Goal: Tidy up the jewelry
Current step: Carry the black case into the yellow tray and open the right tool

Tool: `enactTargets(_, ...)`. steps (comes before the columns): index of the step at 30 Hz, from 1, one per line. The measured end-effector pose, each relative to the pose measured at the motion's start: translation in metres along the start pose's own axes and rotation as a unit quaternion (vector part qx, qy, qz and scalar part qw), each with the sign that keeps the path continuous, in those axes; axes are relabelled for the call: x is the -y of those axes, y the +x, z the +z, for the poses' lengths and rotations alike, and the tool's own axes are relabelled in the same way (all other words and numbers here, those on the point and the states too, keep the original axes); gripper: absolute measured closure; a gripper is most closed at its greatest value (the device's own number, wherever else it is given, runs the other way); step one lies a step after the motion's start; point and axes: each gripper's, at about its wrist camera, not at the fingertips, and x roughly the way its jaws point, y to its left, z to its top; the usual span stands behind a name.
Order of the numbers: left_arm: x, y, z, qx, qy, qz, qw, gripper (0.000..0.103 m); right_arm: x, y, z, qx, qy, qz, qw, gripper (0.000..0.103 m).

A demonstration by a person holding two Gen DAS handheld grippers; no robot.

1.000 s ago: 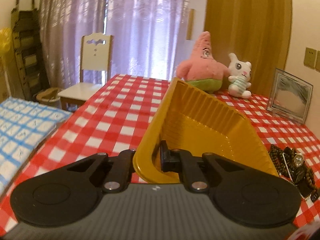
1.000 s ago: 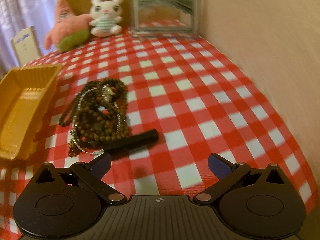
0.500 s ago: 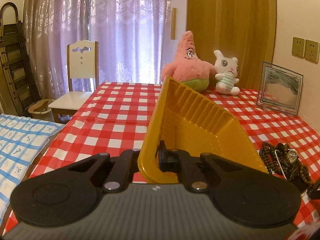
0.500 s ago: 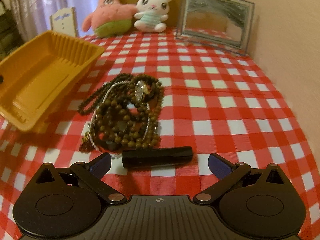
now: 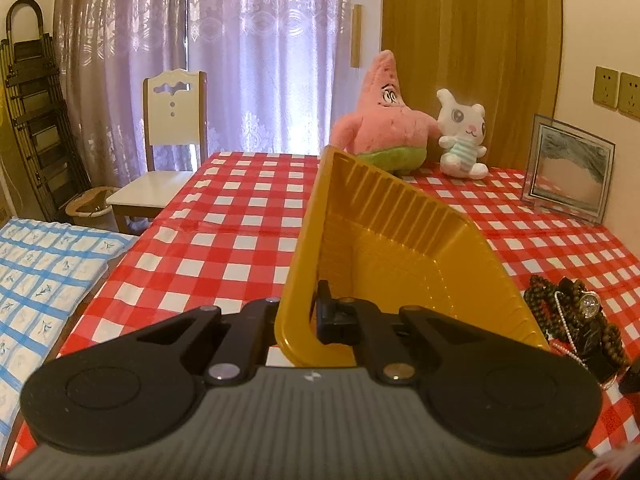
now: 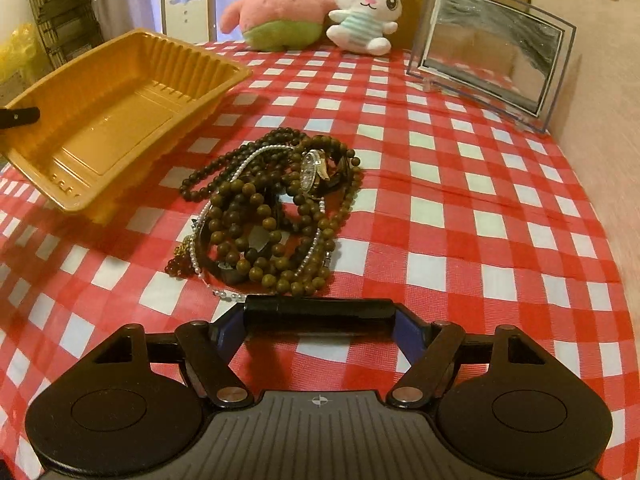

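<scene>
Since the earlier frames the right gripper (image 6: pixel 318 314) has come down over the black cylindrical stick (image 6: pixel 318 307) and its jaws have just been closing, so the blue pads now meet the stick's two ends, apparently to lift it lengthwise; just beyond the stick lies the jewelry pile (image 6: pixel 272 216) of wooden bead strands, a pearl string and a wristwatch (image 6: pixel 310 168); left of the pile, the left gripper (image 5: pixel 312 316) is clamped on the near wall of the yellow plastic tray (image 6: pixel 120 120), tilting it off the checked tablecloth (image 6: pixel 460 200), probably to receive the pieces; plush toys sit well beyond the pile.
</scene>
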Motion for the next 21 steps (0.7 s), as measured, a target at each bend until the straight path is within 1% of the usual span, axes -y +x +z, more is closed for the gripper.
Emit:
enactTargets(2, -0.002, 0.000, 0.000, 0.000, 0.001, -0.001, 1.0000, 0.099, 0.002, -0.007, 0.007, 0.009, 0.009, -0.003, 1.000, 0.028)
enactTargets(4, -0.003, 0.001, 0.000, 0.000, 0.000, -0.003, 1.0000, 0.099, 0.000, -0.015, 0.019, 0.026, 0.014, 0.003, 1.000, 0.028)
enactTargets(6, -0.003, 0.001, -0.001, 0.001, -0.001, -0.005, 1.0000, 0.099, -0.008, -0.021, 0.033, 0.047, 0.011, 0.022, 0.999, 0.028)
enactTargets(8, -0.005, 0.002, -0.001, 0.000, -0.003, -0.007, 1.0000, 0.099, -0.024, -0.023, 0.049, 0.068, -0.006, 0.042, 0.997, 0.028)
enactTargets(12, -0.008, 0.003, 0.000, -0.003, -0.006, -0.015, 0.9999, 0.099, -0.060, -0.012, 0.077, 0.090, -0.033, 0.095, 0.991, 0.028)
enactTargets(14, -0.010, 0.003, 0.000, -0.005, -0.008, -0.021, 0.9997, 0.099, -0.082, -0.003, 0.088, 0.100, -0.057, 0.119, 0.986, 0.028)
enactTargets(17, -0.012, 0.003, -0.001, -0.007, -0.008, -0.028, 0.9996, 0.099, -0.112, 0.013, 0.100, 0.106, -0.087, 0.150, 0.979, 0.028)
enactTargets(19, -0.013, 0.003, -0.002, -0.008, -0.008, -0.032, 0.9994, 0.099, -0.127, 0.026, 0.103, 0.097, -0.103, 0.164, 0.976, 0.028)
enactTargets(21, -0.015, 0.003, -0.002, -0.009, -0.008, -0.035, 0.9993, 0.099, -0.139, 0.042, 0.103, 0.084, -0.125, 0.166, 0.975, 0.028)
